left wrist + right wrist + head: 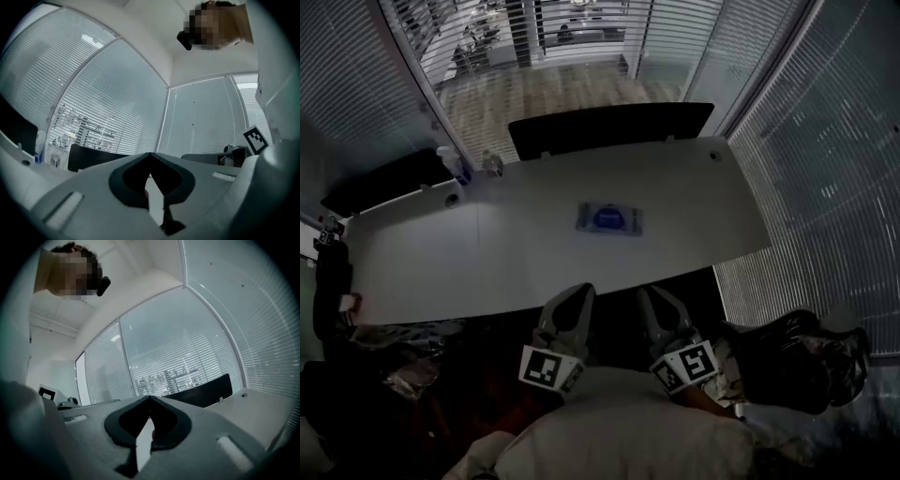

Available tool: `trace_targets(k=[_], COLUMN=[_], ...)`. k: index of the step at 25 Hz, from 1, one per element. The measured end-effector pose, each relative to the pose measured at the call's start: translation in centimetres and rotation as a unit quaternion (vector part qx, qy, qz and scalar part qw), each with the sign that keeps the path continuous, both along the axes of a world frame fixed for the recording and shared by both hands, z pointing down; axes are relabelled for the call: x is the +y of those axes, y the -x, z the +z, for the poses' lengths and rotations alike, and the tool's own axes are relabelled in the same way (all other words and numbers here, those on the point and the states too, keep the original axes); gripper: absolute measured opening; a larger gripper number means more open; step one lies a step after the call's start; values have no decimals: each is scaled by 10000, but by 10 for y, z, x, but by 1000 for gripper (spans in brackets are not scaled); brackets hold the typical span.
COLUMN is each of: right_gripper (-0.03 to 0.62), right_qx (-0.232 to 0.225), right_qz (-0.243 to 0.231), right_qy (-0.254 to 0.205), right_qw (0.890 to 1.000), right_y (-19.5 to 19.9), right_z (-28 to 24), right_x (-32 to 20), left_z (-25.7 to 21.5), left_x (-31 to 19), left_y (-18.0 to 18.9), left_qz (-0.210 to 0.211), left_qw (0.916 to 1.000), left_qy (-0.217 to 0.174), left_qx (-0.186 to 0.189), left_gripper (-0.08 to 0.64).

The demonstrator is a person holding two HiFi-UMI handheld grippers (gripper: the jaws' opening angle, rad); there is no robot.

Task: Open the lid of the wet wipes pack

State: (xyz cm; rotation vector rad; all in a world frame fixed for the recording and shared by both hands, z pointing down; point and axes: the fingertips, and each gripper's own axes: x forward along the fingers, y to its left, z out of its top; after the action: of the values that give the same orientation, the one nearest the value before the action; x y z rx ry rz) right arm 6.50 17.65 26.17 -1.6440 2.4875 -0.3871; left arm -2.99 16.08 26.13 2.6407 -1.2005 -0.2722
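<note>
Wet wipes pack [609, 218] lying flat mid-tabletop [712, 197], untouched. Left hand-held gripper [577, 300] and right hand-held gripper [652, 302] both pinched shut on nothing, low near the body, well apart from it. Likely snag: light pack skidding off when pried without pinning.

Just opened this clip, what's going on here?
The task is not yet under way. A person holds the left gripper and the right gripper close to the body, short of the near edge of the white table. Both have their jaws together with nothing between them. The wet wipes pack lies flat near the middle of the table, well apart from both grippers. Its lid shows too small to judge.
</note>
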Motion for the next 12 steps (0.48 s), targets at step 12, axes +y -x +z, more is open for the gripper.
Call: trace_targets(k=[12], right_gripper=[-3], right_qx=[397], right_qz=[236], right_qy=[-95], right_qw=[9989], right_y=[43], right_z=[-10], right_x=[-65], left_z=[0], left_x=[-66], left_y=[44], left_qz=[212], left_qw=[9998], left_qy=[-13], left_qx=[66], left_gripper=[3])
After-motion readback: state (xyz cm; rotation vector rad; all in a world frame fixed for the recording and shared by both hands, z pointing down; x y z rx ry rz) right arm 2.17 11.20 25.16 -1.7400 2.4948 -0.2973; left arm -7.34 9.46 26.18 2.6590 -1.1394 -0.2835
